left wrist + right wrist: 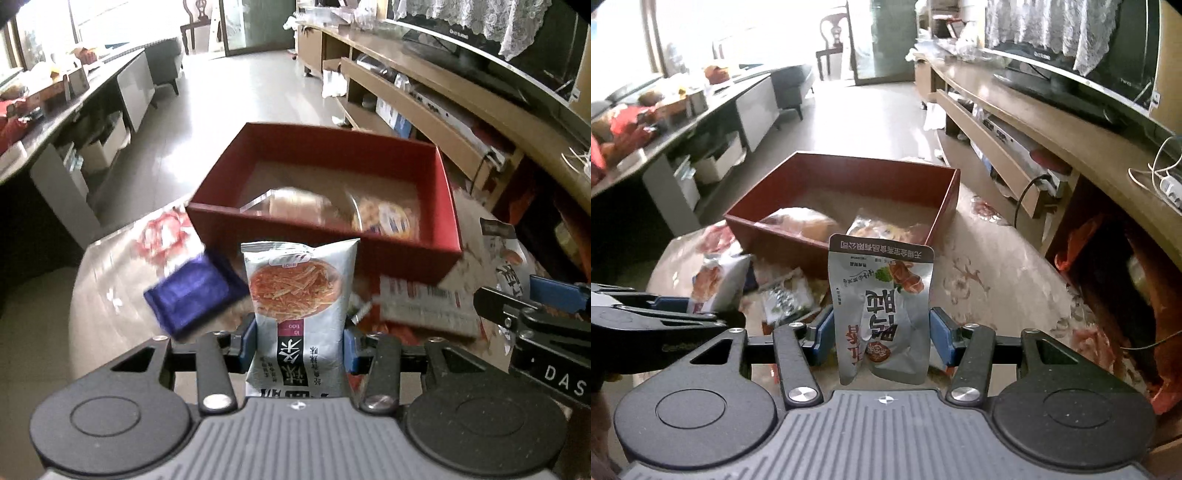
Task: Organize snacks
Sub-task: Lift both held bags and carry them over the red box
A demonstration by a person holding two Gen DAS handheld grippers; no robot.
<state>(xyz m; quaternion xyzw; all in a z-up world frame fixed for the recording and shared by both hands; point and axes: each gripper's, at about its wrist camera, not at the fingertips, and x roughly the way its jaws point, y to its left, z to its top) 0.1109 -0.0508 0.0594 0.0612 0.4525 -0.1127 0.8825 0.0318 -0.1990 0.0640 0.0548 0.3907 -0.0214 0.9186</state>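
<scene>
My left gripper is shut on a silver snack packet with an orange shredded-food picture, held upright above the table in front of the red box. My right gripper is shut on a silver pouch with a meat picture, also held upright short of the red box. The box holds a bread pack and a clear snack bag. The right gripper shows at the right edge of the left wrist view; the left gripper shows at the left of the right wrist view.
A blue packet and a white barcode packet lie on the floral tablecloth before the box. More loose packets lie left of the right gripper. A TV cabinet runs along the right; a cluttered table stands left.
</scene>
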